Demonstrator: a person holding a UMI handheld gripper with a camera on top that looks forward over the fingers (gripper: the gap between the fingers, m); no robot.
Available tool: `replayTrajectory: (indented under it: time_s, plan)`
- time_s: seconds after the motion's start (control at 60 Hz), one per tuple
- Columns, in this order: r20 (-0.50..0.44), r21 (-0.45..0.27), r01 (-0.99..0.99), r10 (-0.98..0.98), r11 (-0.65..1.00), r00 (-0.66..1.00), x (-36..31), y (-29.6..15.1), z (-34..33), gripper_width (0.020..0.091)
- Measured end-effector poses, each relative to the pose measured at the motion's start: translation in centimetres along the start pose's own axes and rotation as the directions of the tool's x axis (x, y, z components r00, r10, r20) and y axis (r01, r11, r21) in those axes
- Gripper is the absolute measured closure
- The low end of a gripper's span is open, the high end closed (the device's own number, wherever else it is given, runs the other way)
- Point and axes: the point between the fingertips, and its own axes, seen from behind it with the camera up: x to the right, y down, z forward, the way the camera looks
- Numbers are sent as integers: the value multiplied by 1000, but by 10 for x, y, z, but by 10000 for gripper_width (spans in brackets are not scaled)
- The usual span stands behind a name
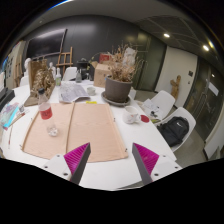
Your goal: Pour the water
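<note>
Jaws held apart over a white worktop (pixel 110 170), nothing gripped between the pink pads, red-filled cup (pixel 45 110) set beyond them on a tan mat (pixel 85 130), potted plant (pixel 118 88) placed farther back.

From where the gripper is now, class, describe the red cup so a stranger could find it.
Start at the round white table and find the tan mat ahead of the open gripper. The red cup stands at the mat's far left corner, the only bright red thing there.
</note>
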Motion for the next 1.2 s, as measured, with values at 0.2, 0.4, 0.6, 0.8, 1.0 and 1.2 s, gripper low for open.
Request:
replayTrajectory:
  time_s: [0.2, 0.4, 0.6, 0.8, 1.0, 1.2]
  plan:
    - [120, 10, 22, -23, 1000, 993, -119, 5, 13, 247]
    - [247, 108, 24, -50, 994, 968, -231, -15, 31, 246]
    - [269, 219, 1, -62, 976, 961, -288, -51, 84, 247]
    - [265, 234, -43, -21, 971, 964, -307, -69, 140, 282]
    - [291, 238, -71, -1, 969, 957, -318, -73, 163, 603]
    - [339, 244, -60, -28, 968, 940, -328, -72, 160, 762]
